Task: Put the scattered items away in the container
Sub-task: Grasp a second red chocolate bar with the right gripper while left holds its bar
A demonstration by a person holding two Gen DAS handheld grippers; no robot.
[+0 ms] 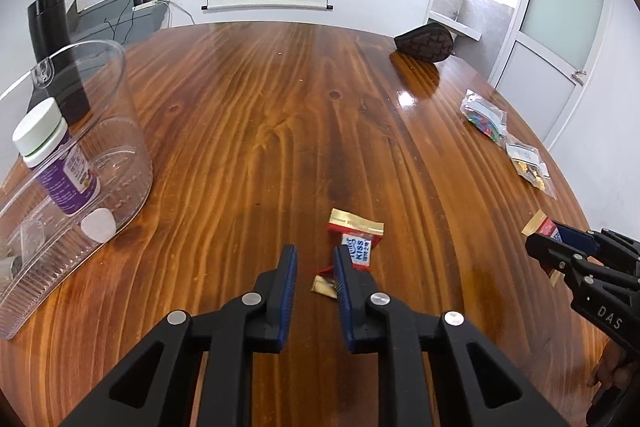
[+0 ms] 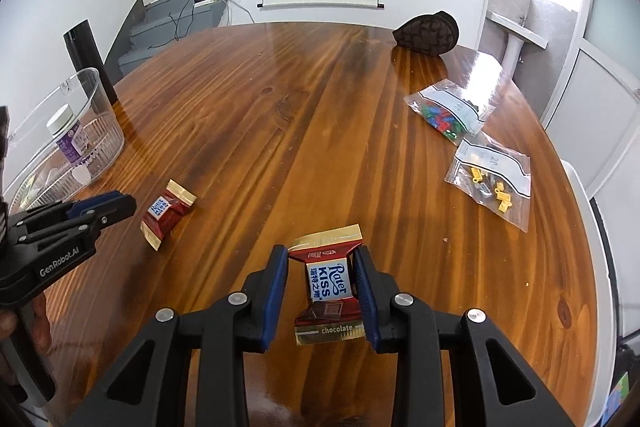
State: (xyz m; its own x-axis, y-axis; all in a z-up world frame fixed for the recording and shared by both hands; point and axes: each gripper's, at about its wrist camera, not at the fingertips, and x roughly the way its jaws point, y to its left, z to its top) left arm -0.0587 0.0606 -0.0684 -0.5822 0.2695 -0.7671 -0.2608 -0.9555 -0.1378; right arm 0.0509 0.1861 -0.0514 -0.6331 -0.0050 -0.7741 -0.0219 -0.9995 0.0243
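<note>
My right gripper is shut on a red and gold chocolate packet, just above the table. In the left wrist view this gripper shows at the right edge with the packet in it. My left gripper is open and empty. A second chocolate packet lies on the table just right of its right finger; it also shows in the right wrist view. The clear plastic container stands at the left, holding a white-capped purple bottle and small items.
Two zip bags of small parts lie at the right of the wooden table. A brown patterned pouch sits at the far edge. A black cylinder stands behind the container.
</note>
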